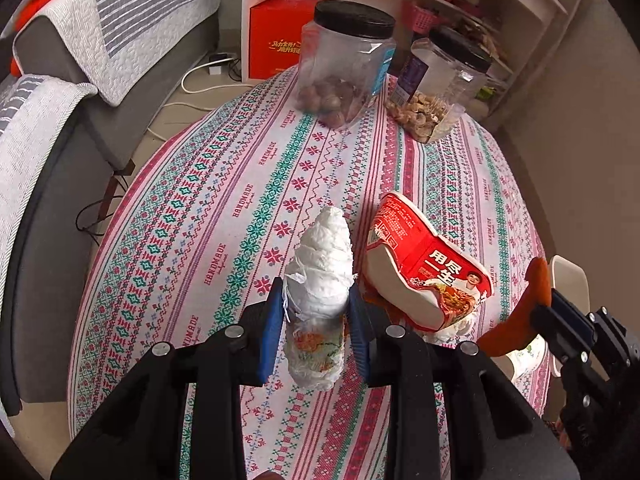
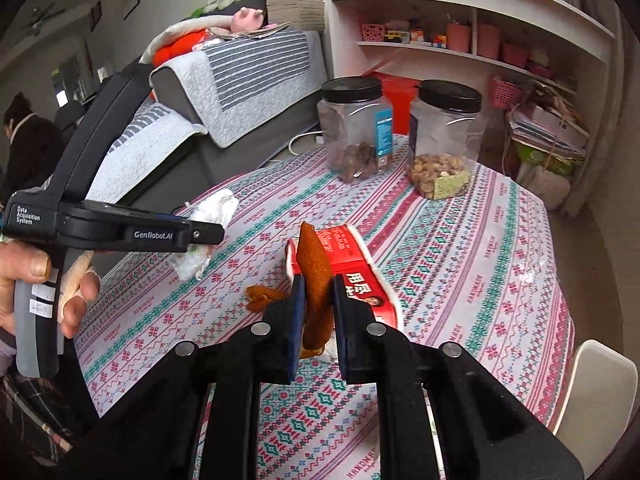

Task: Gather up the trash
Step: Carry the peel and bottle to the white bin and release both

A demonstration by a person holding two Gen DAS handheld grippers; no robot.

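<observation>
My left gripper [image 1: 316,300] is shut on a crumpled white tissue wad [image 1: 324,272], held above the patterned tablecloth; it also shows in the right wrist view [image 2: 208,216]. My right gripper [image 2: 318,292] is shut on a piece of orange peel [image 2: 314,276], also seen at the right of the left wrist view [image 1: 528,308]. A torn red instant-noodle wrapper [image 1: 424,264] lies on the table just right of the tissue and behind the peel [image 2: 356,256]. A smaller scrap of orange peel [image 2: 260,298] lies on the cloth left of my right gripper.
Two clear plastic jars with black lids stand at the table's far side, one with nuts [image 1: 344,64] and one with peanuts [image 1: 436,88]. A grey sofa [image 1: 60,128] lies left. White shelves [image 2: 480,40] stand behind. A white chair [image 2: 596,392] is at the right edge.
</observation>
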